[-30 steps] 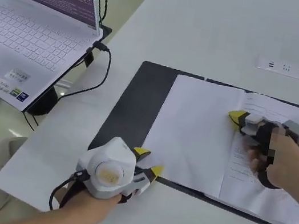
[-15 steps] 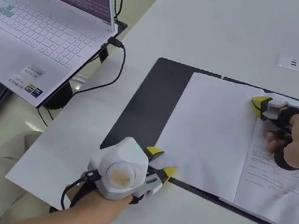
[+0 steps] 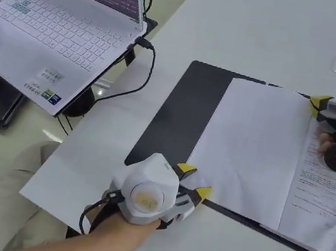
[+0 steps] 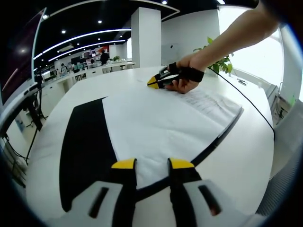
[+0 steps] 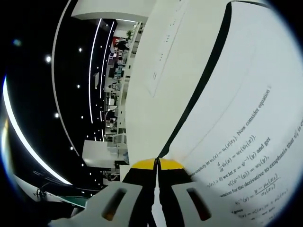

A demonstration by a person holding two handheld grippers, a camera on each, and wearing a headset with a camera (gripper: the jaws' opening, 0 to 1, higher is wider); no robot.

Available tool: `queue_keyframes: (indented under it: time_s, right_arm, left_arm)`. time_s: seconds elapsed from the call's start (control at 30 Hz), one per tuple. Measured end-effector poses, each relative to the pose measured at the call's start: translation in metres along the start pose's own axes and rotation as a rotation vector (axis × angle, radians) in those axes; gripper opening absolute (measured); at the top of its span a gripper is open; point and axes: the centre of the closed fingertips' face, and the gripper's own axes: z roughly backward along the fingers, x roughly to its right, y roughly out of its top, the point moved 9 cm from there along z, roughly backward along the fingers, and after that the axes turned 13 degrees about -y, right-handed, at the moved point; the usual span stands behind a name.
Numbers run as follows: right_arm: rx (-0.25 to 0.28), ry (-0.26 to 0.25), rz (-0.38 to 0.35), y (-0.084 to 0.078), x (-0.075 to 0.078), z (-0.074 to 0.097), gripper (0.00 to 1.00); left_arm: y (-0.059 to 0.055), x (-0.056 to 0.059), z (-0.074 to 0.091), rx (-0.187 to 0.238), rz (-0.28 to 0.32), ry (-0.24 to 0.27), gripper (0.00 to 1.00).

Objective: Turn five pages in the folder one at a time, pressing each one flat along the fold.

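The right gripper (image 3: 320, 102), jaws shut and empty, has slid up the fold (image 3: 295, 174) to the folder's (image 3: 176, 114) top, so this page looks pressed; the left gripper (image 3: 195, 180) waits, jaws a little open, empty.

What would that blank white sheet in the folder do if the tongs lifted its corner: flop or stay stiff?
Probably flop: the blank sheet looks like one thin leaf lying flat on the black cover. A push from the left tongs might buckle it. Joined to the printed page at the fold, it should swing, not slide.
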Motion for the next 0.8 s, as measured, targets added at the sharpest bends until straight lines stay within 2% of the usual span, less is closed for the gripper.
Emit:
queue_keyframes:
  time_s: [0.27,0.8]
  right_arm:
    - [0.003,0.003,-0.020,0.001,0.000,0.001,0.00]
    - [-0.083,-0.002,0.002,-0.012,0.008,0.016,0.00]
  left_arm:
    - [-0.001,0.000,-0.001,0.001,0.001,0.000,0.25]
    - [0.000,-0.002,0.000,0.002,0.002,-0.002,0.25]
